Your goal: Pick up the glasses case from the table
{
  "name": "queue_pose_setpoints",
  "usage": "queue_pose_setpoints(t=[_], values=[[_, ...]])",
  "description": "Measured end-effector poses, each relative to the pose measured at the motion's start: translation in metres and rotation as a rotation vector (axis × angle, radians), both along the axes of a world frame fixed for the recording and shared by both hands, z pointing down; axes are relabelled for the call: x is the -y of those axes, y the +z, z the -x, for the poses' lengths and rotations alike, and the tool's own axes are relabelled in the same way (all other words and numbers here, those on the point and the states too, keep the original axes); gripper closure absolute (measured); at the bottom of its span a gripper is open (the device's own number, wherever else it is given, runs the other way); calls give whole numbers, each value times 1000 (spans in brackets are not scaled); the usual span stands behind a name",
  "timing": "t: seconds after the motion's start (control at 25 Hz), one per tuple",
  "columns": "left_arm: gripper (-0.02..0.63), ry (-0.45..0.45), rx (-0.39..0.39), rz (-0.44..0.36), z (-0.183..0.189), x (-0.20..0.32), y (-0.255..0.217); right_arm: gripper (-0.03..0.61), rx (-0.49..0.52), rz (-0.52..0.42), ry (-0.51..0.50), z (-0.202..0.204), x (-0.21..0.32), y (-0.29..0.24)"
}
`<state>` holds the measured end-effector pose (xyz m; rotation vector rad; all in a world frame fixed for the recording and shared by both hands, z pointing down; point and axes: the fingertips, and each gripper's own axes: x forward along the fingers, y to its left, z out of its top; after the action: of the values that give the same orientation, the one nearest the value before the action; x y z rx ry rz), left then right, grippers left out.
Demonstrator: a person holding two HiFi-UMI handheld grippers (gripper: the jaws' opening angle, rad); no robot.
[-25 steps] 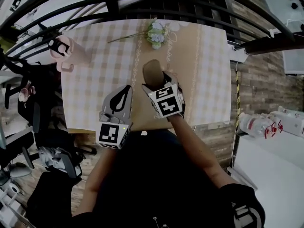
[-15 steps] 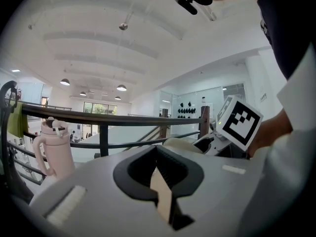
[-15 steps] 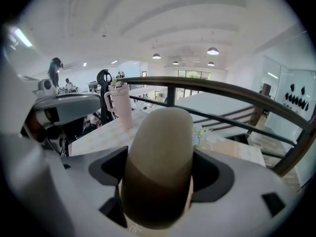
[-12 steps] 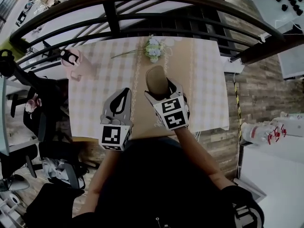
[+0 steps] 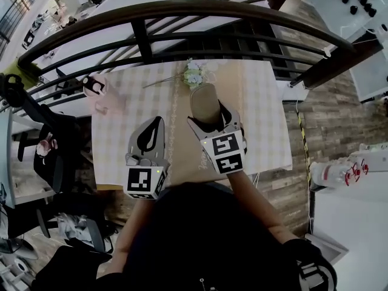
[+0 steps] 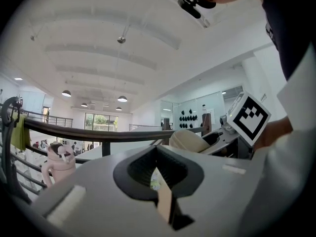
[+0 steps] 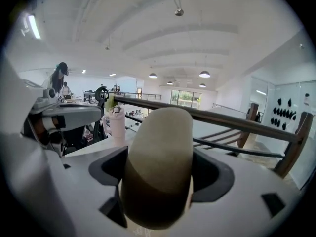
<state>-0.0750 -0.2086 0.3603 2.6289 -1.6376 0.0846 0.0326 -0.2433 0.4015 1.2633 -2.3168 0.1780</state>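
The glasses case (image 5: pixel 204 100), a rounded tan-and-beige shell, is held up off the table (image 5: pixel 127 111) with my right gripper (image 5: pixel 209 115) shut around its near end. In the right gripper view the case (image 7: pixel 160 157) stands upright between the jaws and fills the middle. My left gripper (image 5: pixel 155 125) hangs to the left of it over the checked cloth, jaws shut and holding nothing. From the left gripper view the case (image 6: pixel 186 140) shows at the right, beyond the closed jaws (image 6: pixel 157 149).
A small bunch of flowers (image 5: pixel 195 74) lies at the table's far edge and a pink bottle (image 5: pixel 97 88) stands at its far left corner. A dark curved railing (image 5: pixel 182 10) runs behind the table. Chairs (image 5: pixel 54 156) stand at the left.
The right gripper has kept its hold on the case. The table now looks smaller and lower in the head view, with more railing showing. The left gripper has stayed shut beside it.
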Motion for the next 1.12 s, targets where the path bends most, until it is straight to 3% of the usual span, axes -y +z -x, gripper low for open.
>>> queue_pose_setpoints(t=[0.6,1.12], values=[[603,-40,-49,-171,13,-9,-81,206,177,-335,108,-19,-1,-107],[603,-64,-40,-205,22,-10,-96,206,234,-383,120,-18,-2,-122]])
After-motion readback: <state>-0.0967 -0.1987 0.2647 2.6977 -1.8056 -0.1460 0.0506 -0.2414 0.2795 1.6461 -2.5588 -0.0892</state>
